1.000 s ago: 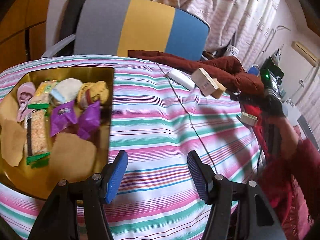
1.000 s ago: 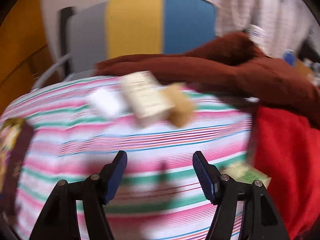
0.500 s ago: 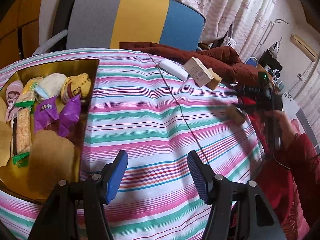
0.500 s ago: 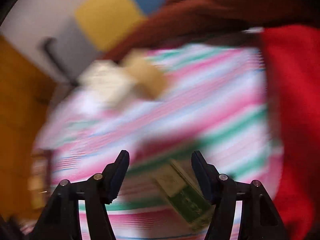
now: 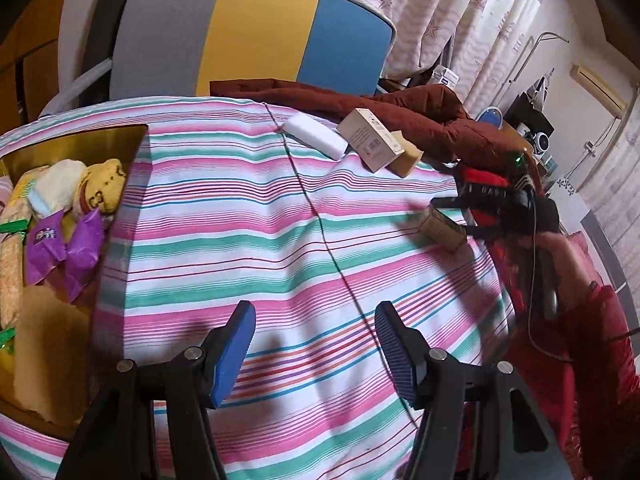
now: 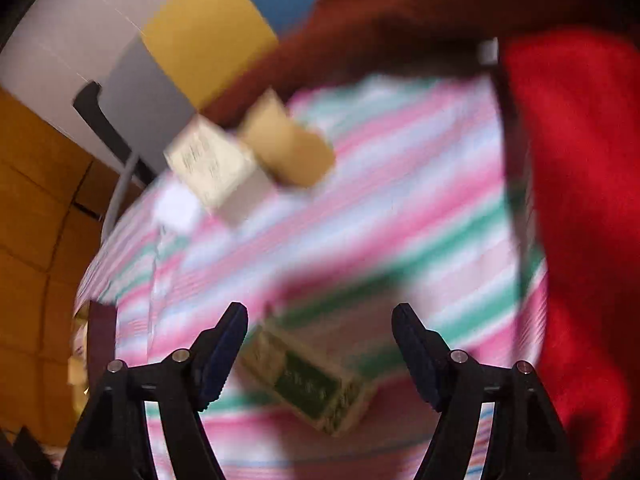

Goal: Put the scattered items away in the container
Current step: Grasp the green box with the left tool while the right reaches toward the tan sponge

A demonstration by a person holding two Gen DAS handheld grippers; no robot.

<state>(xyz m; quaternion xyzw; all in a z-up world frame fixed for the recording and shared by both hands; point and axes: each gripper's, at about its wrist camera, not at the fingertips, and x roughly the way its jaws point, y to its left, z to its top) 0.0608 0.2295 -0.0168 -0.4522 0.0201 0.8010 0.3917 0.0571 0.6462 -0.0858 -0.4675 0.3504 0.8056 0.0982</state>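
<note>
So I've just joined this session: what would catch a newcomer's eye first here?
The pink-and-green striped tablecloth fills both views. At its left sits a gold box packed with snacks, and the right gripper hangs open, its jaws just widened, over a small green-labelled box near the red sleeve.

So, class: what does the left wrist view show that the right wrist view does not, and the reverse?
Only the left wrist view shows the snacks in the gold container and the curtains. Only the right wrist view shows the green label on the small box between the open right tool. Both share the striped cloth and the cream box.
</note>
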